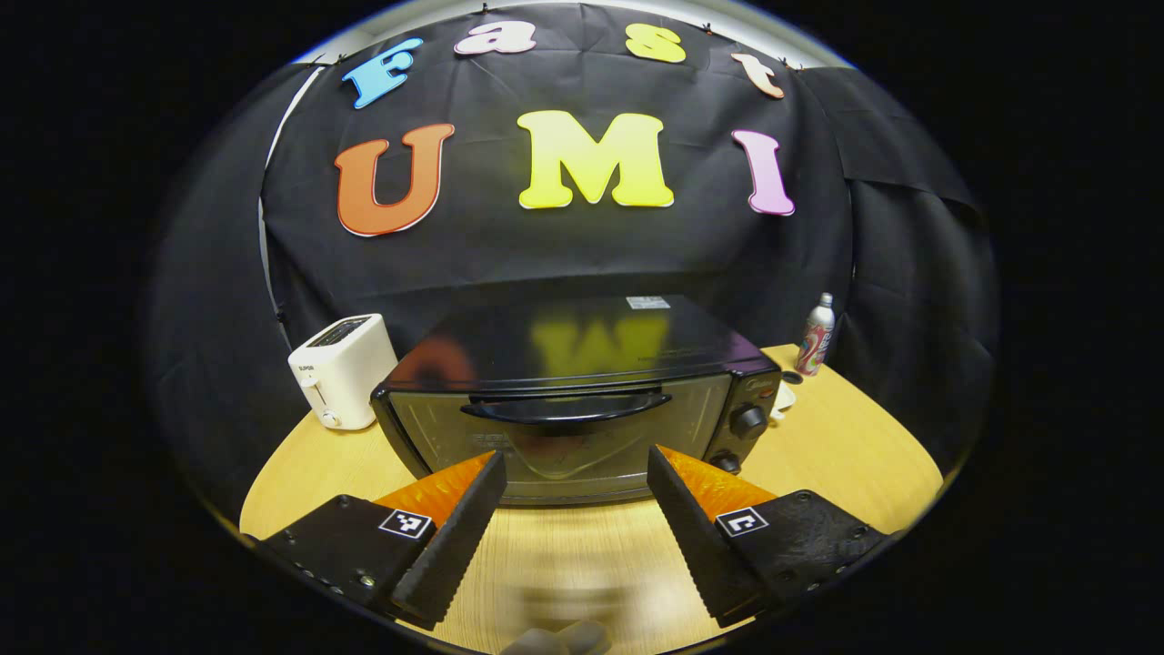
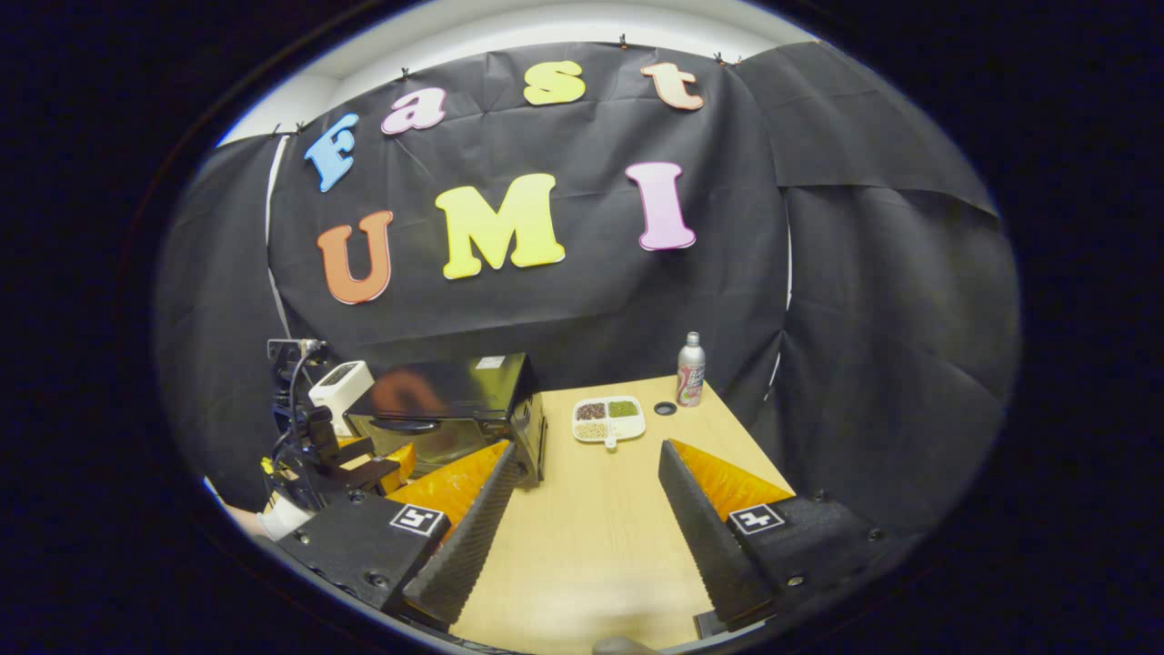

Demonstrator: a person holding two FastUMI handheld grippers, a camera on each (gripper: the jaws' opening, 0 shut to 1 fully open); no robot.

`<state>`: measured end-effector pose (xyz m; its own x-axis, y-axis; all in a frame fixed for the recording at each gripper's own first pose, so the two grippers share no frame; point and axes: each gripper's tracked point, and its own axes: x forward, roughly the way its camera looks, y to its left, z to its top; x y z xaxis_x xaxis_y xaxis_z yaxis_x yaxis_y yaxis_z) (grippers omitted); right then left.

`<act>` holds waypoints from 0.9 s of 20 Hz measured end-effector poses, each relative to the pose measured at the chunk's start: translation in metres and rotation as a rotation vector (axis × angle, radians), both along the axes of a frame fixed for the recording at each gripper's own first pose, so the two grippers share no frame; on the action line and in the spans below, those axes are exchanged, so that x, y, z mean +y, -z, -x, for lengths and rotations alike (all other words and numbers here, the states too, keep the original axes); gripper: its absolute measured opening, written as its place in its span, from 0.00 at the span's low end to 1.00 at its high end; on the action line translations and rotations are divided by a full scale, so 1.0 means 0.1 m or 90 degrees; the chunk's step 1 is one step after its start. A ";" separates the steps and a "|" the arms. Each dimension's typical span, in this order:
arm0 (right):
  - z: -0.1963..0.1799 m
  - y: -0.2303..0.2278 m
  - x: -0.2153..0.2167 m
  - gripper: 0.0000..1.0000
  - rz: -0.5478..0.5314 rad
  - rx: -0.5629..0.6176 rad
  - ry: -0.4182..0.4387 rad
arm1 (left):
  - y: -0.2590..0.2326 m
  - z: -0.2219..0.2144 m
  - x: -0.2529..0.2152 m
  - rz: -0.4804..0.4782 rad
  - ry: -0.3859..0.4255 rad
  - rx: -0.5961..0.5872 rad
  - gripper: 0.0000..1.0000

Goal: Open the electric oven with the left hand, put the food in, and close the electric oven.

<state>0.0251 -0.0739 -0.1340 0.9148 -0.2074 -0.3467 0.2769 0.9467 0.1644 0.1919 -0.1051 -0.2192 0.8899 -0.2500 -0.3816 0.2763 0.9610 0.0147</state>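
Left gripper (image 1: 575,473) nearest, its 2 fingers spread apart and empty, facing the closed electric oven (image 1: 582,400).

Judged step 1: opening. Next move calls for reaching the door handle (image 1: 566,408) and pulling it down. Right gripper (image 2: 582,468) is spread too, holding nothing; the food tray (image 2: 608,419) sits right of the oven, near a bottle (image 2: 690,368). Toaster (image 1: 342,370) stands left, clear of the door's path.

The black oven (image 1: 582,400) sits at the centre of the left gripper view, upright, its glass door shut, a curved black handle (image 1: 566,408) across the top. The food is a white divided tray (image 2: 608,418) at the centre of the right gripper view, lying flat just right of the oven (image 2: 455,405).
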 end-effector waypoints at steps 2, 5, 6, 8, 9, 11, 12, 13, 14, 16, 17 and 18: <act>0.16 -0.16 0.02 0.99 0.010 -0.019 0.000 | -0.23 0.16 0.06 0.013 0.008 -0.022 0.98; 0.24 -0.37 0.02 0.96 0.022 -0.050 -0.003 | -0.70 0.38 0.14 0.023 0.005 -0.065 0.98; 0.27 -0.48 0.03 0.96 0.023 -0.066 -0.008 | -0.89 0.50 0.18 0.021 0.001 -0.080 0.97; 0.35 -0.67 -0.04 0.96 0.030 -0.096 -0.013 | -1.24 0.68 0.24 0.027 -0.007 -0.114 0.97; 0.40 -0.77 -0.05 0.96 0.028 -0.115 -0.019 | -1.40 0.80 0.26 0.032 -0.013 -0.127 0.97; 0.48 -0.92 -0.10 0.96 0.023 -0.140 -0.037 | -1.67 1.00 0.32 0.027 -0.034 -0.142 0.97; 0.51 -0.98 -0.14 0.96 0.022 -0.150 -0.046 | -1.79 1.10 0.32 0.033 -0.041 -0.150 0.97; 0.55 -1.04 -0.17 0.96 0.021 -0.159 -0.053 | -1.88 1.20 0.30 0.042 -0.048 -0.154 0.97; 0.58 -1.09 -0.22 0.96 0.024 -0.168 -0.055 | -1.98 1.31 0.28 0.048 -0.051 -0.157 0.97; 0.65 -1.19 -0.31 0.99 0.036 -0.183 -0.056 | -2.13 1.50 0.28 0.048 -0.061 -0.168 0.97; 0.69 -1.22 -0.32 0.95 0.040 -0.190 -0.059 | -2.20 1.58 0.27 0.050 -0.066 -0.172 0.97; 0.72 -1.26 -0.33 0.96 0.043 -0.196 -0.063 | -2.26 1.66 0.27 0.054 -0.069 -0.179 0.97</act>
<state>-0.0467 -0.1066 -0.0076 0.9912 -0.1261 -0.0390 0.1308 0.9781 0.1617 0.0263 -0.0780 0.0071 0.9809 -0.1680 -0.0980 0.1683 0.9857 -0.0060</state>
